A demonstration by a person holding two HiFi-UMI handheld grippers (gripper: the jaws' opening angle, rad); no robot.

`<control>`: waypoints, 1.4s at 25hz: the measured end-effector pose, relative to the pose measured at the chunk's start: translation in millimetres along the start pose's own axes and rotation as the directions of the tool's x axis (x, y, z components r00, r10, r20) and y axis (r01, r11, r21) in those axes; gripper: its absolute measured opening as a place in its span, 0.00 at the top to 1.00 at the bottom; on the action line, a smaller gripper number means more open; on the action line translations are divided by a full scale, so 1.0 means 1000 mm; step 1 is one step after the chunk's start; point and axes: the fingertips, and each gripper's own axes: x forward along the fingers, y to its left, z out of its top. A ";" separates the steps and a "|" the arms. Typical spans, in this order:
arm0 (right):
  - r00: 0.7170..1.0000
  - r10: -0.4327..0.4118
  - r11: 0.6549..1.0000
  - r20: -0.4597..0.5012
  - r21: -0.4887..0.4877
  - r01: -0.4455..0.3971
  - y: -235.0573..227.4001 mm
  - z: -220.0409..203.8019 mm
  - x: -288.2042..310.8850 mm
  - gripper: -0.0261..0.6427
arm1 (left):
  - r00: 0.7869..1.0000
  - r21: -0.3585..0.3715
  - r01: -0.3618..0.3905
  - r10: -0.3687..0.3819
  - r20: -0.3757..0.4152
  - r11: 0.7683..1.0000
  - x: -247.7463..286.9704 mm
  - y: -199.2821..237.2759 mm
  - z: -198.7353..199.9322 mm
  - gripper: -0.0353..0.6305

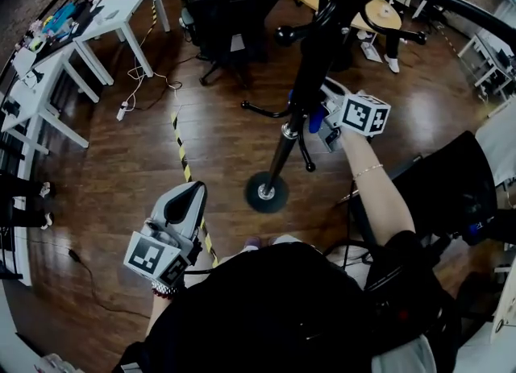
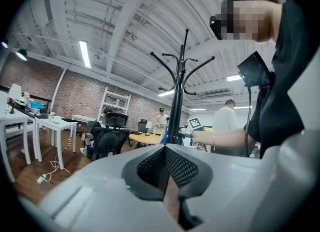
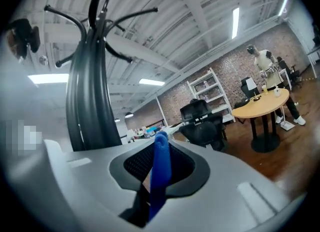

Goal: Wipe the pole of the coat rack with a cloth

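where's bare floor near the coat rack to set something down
Bare floor lies between the striped tape and the coat rack base, and left of the tape toward the white desk. Behind the rack it is crowded: office chair, round table. Cables trail by the power strip.

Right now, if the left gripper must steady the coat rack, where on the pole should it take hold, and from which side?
Probably the bare pole below the blue cloth, coming from the person's left, since the right gripper holds the cloth at its right side. The pole is slim and upright, so level fingers fit it. The shut left gripper must open first.
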 end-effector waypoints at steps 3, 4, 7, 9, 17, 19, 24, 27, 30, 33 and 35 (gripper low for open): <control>0.994 -0.012 0.994 -0.109 -0.111 -0.001 -0.007 -0.031 0.011 0.87 | 0.999 0.037 0.042 -0.043 0.011 0.998 0.018 -0.015 0.005 0.94; 0.990 -0.034 0.988 -0.137 -0.155 0.013 -0.014 -0.039 0.010 0.87 | 0.999 0.046 0.052 -0.053 0.013 0.998 0.026 -0.022 0.007 0.94; 0.987 -0.083 0.960 -0.140 -0.277 0.042 -0.031 -0.048 0.005 0.87 | 0.996 0.079 0.085 -0.087 0.018 0.993 0.047 -0.040 0.017 0.94; 0.988 -0.100 0.935 -0.114 -0.349 0.055 -0.036 -0.045 0.004 0.87 | 0.994 0.099 0.103 -0.106 0.026 0.990 0.055 -0.049 0.024 0.94; 0.966 -0.259 0.787 -0.016 -0.583 0.201 -0.062 -0.007 -0.003 0.87 | 0.997 0.063 0.066 -0.069 0.043 0.996 0.052 -0.047 0.021 0.94; 0.950 -0.312 0.747 0.008 -0.616 0.250 -0.074 0.008 -0.011 0.87 | 0.999 0.046 0.043 -0.044 0.030 0.998 0.047 -0.039 0.015 0.94; 0.916 -0.391 0.702 0.089 -0.614 0.359 -0.104 0.044 -0.050 0.87 | 1.000 0.006 -0.011 0.011 0.030 1.000 0.043 -0.032 0.008 0.94; 0.936 -0.302 0.731 0.181 -0.586 0.349 -0.073 0.073 -0.078 0.87 | 1.000 0.020 -0.007 0.006 0.021 1.000 0.054 -0.034 0.011 0.94; 0.951 -0.152 0.775 0.267 -0.565 0.283 0.000 0.078 -0.106 0.87 | 1.000 0.061 0.017 -0.017 0.010 0.998 0.069 -0.040 0.013 0.94; 0.953 -0.056 0.785 0.299 -0.576 0.227 0.072 0.058 -0.121 0.87 | 0.998 0.100 0.063 -0.063 0.005 0.993 0.089 -0.047 0.012 0.94; 0.956 -0.011 0.785 0.294 -0.590 0.190 0.117 0.044 -0.118 0.87 | 0.995 0.105 0.101 -0.100 -0.016 0.989 0.101 -0.053 0.004 0.94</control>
